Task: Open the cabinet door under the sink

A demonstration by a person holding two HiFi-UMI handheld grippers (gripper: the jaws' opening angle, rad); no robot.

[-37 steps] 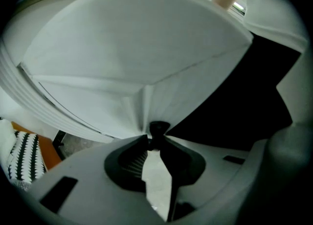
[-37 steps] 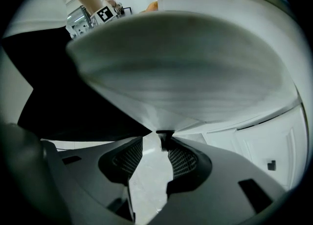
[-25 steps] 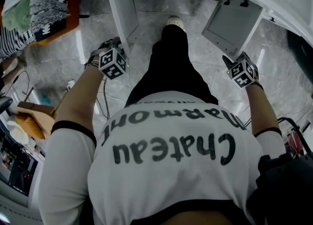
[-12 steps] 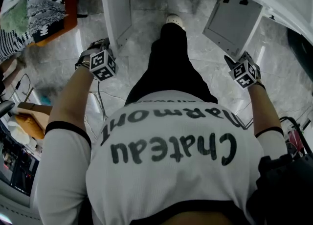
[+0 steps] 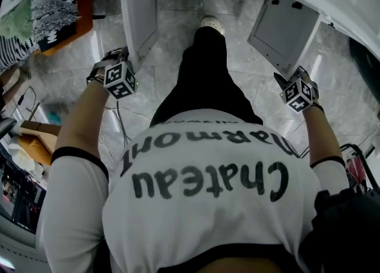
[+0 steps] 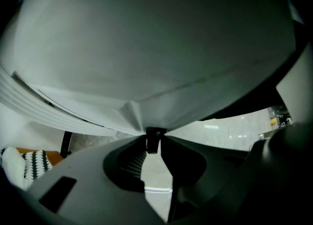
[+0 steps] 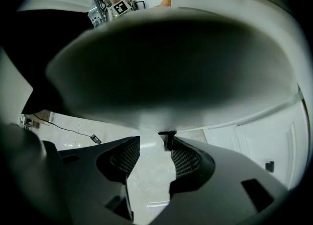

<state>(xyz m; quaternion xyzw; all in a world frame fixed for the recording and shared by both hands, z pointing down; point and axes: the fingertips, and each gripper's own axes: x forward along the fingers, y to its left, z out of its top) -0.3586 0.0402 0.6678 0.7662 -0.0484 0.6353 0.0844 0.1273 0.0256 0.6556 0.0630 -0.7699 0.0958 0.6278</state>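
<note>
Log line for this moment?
left door open | right door open | left claw empty, jaws just opening | right claw empty, jaws just opening

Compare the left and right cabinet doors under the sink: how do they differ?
In the head view the left cabinet door looks narrow and pale, almost edge-on; the right cabinet door shows its broad grey inner face. The left door runs straight down the picture; the right door slants. Both stand open.

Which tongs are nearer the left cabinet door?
Left. The left tongs hang beside the left cabinet door; the right tongs are beyond the person's leg, by the right door. Both have just been opening, empty.
</note>
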